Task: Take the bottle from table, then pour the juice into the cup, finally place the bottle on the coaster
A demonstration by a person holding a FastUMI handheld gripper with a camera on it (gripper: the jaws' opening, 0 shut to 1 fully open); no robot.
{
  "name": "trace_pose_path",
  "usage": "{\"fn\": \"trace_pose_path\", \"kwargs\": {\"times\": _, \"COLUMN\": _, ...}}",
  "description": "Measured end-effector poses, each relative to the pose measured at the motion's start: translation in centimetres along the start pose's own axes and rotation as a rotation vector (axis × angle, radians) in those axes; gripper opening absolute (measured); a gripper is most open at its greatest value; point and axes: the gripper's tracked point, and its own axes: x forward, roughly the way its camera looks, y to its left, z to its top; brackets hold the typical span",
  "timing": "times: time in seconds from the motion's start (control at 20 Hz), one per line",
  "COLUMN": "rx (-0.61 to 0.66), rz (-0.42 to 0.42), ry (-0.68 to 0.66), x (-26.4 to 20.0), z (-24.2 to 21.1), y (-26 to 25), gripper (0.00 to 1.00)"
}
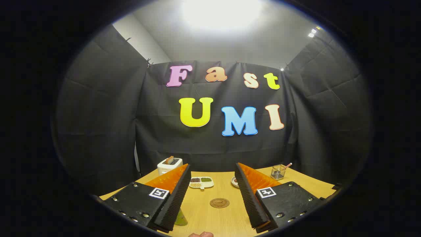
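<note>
Gripper (213, 192) spread wide above a wooden table (230, 217), fingers well apart, nothing held between them. Between the fingers and just ahead, flat on the tabletop: a round brown coaster (219, 202), bare. Behind the left finger, near its base, a green bottle (180, 217), mostly hidden; contents not visible. At the near edge, between the fingers, part of a hand (201, 234).

Beyond the fingertips, toward the far side: a white divided dish (201, 182) with dark, green and pale grains in separate compartments. Right of it, half hidden by the right finger, a small white dish (234, 181), contents unclear. Far left, at the table's back edge against the cloth wall, a white toaster (169, 165) with a slice standing in its slot. Far right, a clear glass cup (278, 171) with a pink straw leaning out.

Open tabletop around the coaster, from the fingers out to the dishes.
</note>
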Motion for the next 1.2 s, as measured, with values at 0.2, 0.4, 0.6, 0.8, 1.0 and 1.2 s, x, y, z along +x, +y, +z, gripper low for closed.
{"fn": "trace_pose_path", "kwargs": {"times": 0.2, "rx": 0.012, "rz": 0.002, "ry": -0.013, "x": 0.0, "z": 0.2, "y": -0.1, "gripper": 0.82}}
{"fn": "trace_pose_path", "kwargs": {"times": 0.4, "rx": 0.023, "rz": 0.004, "ry": -0.01, "x": -0.1, "z": -0.1, "y": -0.2, "gripper": 0.82}}
{"fn": "trace_pose_path", "kwargs": {"times": 0.6, "rx": 0.021, "rz": 0.007, "ry": -0.014, "x": -0.1, "z": -0.1, "y": 0.1, "gripper": 0.82}}
{"fn": "trace_pose_path", "kwargs": {"times": 0.8, "rx": -0.002, "rz": 0.005, "ry": -0.026, "x": 0.0, "z": -0.1, "y": 0.5, "gripper": 0.82}}
{"fn": "trace_pose_path", "kwargs": {"times": 1.0, "rx": -0.006, "rz": 0.04, "ry": -0.033, "x": 0.2, "z": -1.0, "y": 2.4, "gripper": 0.82}}
{"fn": "trace_pose_path", "kwargs": {"times": 1.2, "rx": -0.005, "rz": 0.077, "ry": -0.02, "x": 0.5, "z": -2.3, "y": 4.8, "gripper": 0.82}}
